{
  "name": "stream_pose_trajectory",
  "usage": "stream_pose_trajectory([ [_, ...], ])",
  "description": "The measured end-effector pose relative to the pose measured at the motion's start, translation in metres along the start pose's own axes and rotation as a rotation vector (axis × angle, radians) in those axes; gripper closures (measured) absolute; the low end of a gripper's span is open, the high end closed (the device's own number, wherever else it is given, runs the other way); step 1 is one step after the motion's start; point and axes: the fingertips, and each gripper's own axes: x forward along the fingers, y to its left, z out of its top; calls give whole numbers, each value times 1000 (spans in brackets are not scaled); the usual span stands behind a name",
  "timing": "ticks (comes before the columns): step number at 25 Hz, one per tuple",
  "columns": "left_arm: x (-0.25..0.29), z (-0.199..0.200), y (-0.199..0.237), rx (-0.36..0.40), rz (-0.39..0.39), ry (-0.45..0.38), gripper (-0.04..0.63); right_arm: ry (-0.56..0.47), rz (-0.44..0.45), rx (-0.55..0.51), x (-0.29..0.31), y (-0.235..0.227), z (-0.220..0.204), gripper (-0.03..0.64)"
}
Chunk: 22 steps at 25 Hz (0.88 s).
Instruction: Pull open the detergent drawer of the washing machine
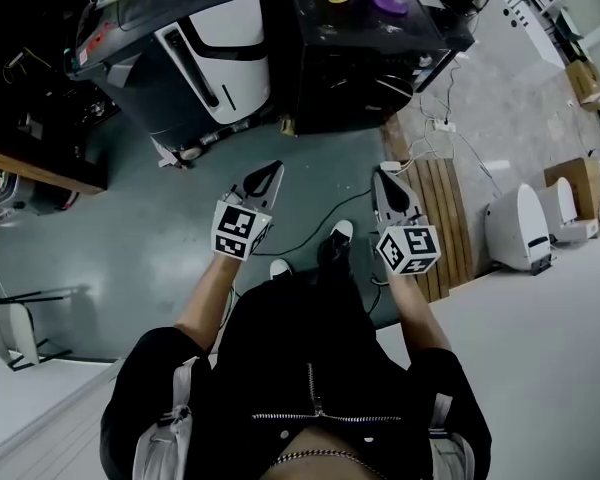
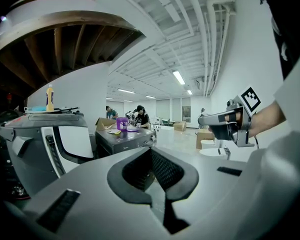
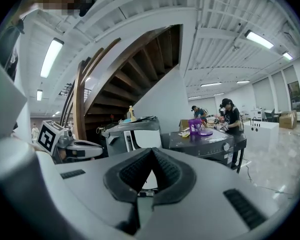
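Right now your left tool (image 1: 268, 171) and right tool (image 1: 384, 175) are both closed and empty, well short of the washer (image 1: 365, 68). Arriving with closed jaws would likely skid off its drawer, which is too small to discern.

Black short-sleeved top (image 1: 300, 338), silver zip (image 1: 316, 404); dark shoes (image 1: 335, 243), white toes. Left hand-held gripper (image 1: 265, 175), right hand-held gripper (image 1: 388, 180): grey shells, black-white marker cubes (image 1: 238, 231).

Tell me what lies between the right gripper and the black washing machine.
Head view: only floor lies between right gripper and black washing machine.
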Motion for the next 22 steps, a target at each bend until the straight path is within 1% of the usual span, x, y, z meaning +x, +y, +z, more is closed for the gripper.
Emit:
stream_pose_trajectory([
  [5, 33, 0, 2, -22, -8, 18, 575, -4, 10, -18, 12, -22, 7, 612],
  [10, 78, 6, 2, -34, -7, 27, 574, 3, 20, -13, 33, -62, 13, 612],
  [16, 135, 21, 7, -63, 35, 33, 574, 7, 68, -12, 63, -117, 30, 612],
  [22, 183, 34, -3, -71, 79, 46, 575, 0, 117, 1, 79, -169, 43, 612],
])
